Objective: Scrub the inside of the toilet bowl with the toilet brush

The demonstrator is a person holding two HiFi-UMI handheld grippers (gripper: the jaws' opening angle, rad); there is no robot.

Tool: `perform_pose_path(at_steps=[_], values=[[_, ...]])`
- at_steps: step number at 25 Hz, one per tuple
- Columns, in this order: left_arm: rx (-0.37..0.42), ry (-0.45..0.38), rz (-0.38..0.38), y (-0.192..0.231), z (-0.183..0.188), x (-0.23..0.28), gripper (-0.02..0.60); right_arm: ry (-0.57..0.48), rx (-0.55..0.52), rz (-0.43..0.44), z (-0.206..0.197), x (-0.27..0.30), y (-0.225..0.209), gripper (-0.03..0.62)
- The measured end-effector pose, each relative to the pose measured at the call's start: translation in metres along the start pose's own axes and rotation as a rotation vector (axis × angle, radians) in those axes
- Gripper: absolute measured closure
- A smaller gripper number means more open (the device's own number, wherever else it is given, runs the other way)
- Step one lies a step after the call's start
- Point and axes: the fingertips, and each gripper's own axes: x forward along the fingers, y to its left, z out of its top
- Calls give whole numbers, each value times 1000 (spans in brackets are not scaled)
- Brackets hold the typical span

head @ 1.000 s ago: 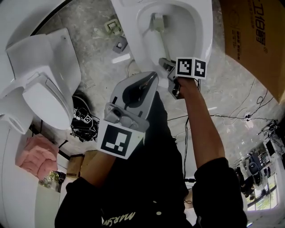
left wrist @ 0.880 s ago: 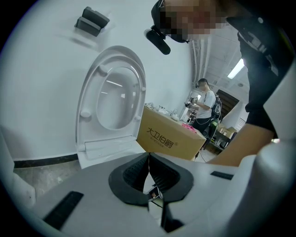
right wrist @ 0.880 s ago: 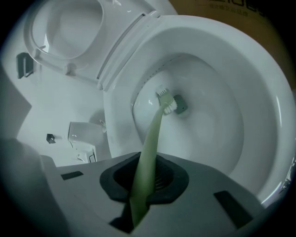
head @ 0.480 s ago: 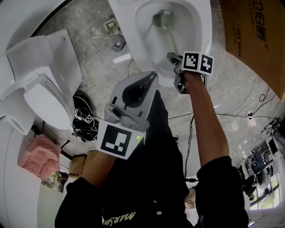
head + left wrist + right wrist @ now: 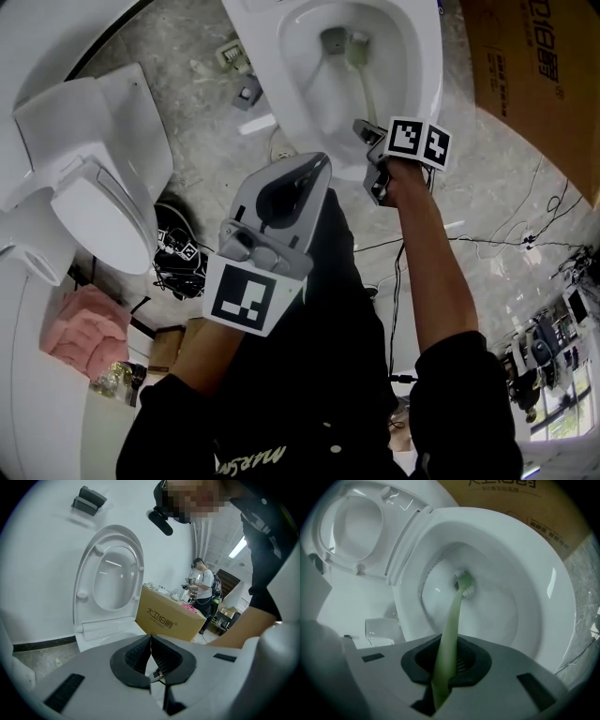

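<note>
"Where is the pale green plastic toilet brush (image 5: pixel 451 620)?"

"Clamped in the right claw (image 5: pixel 444 670). Its bristles sit low inside the white ceramic toilet bowl (image 5: pixel 543 573), with open room to the rim all round."

"And the left claw (image 5: pixel 151 660)?"

"Pinched together and empty, held back from the bowl. Its view alone shows a person (image 5: pixel 204 590) standing beyond the brown cardboard box (image 5: pixel 168 618)."

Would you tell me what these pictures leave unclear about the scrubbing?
- Contact between toilet brush bristles and toilet bowl: too small, right gripper view.
- Brush handle's end: hidden inside the right tool.
- Bowl's far rim: cut off by head view's top edge.
</note>
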Motion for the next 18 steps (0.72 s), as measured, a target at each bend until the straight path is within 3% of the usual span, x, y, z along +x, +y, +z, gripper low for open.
perform_pose_path(at_steps=[9,18], values=[[2,-1,-4,-2,0,-3,555,0,149,26,-28,0,-1,548],[-11,-9,-2,-1,3,-7,555,-46,397,120,-46,4,11,553]])
